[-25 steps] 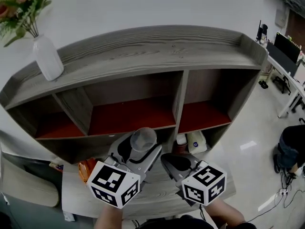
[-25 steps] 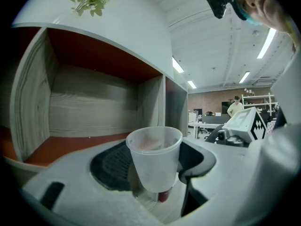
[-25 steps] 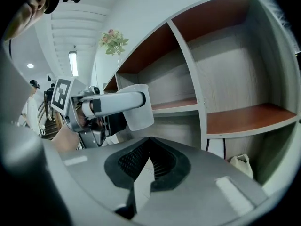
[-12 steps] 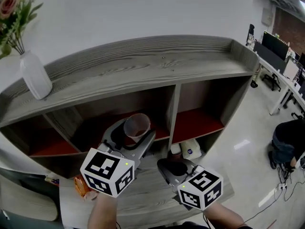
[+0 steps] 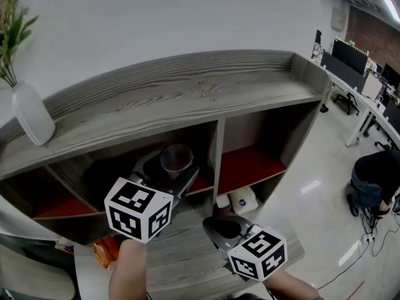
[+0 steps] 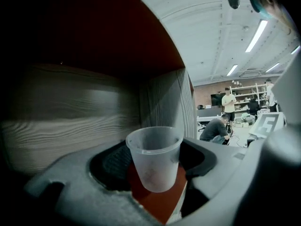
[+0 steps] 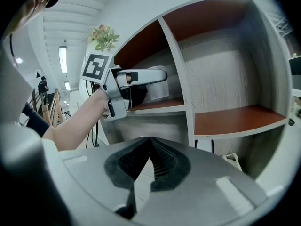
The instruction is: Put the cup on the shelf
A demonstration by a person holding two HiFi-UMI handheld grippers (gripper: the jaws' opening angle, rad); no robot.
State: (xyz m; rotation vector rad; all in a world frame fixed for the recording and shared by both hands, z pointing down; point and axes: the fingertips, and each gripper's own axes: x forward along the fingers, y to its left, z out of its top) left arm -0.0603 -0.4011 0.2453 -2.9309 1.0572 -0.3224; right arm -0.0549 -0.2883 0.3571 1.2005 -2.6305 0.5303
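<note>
Plainly the cup (image 6: pixel 154 160) was a small tumbler of frosted, see-through plastic. It tapered toward its base and had a thin rolled rim round its open mouth. It stood upright, mouth up, right between the two jaws of the left claw (image 5: pixel 172 167), which pressed on its lower sides so that the rim rose clear above them. Those jaws stood wide, spanning the cup's width, and they had just eased a little further apart, yet the cup was between them and off the board below.

From the head view, the left claw reached into the middle compartment of the grey wooden shelf (image 5: pixel 187 95). The cup hung there over the compartment's red floor, near the upright divider (image 5: pixel 214 152) on its right. The right gripper view showed the same from the side: cup and jaws inside the opening, just above the red board.

The right claw (image 7: pixel 149 141) was closed — its ribbed jaws met, with nothing between them — and it hovered low over the tabletop (image 5: pixel 181 261) in front of the shelf, well apart from the cup.
</note>
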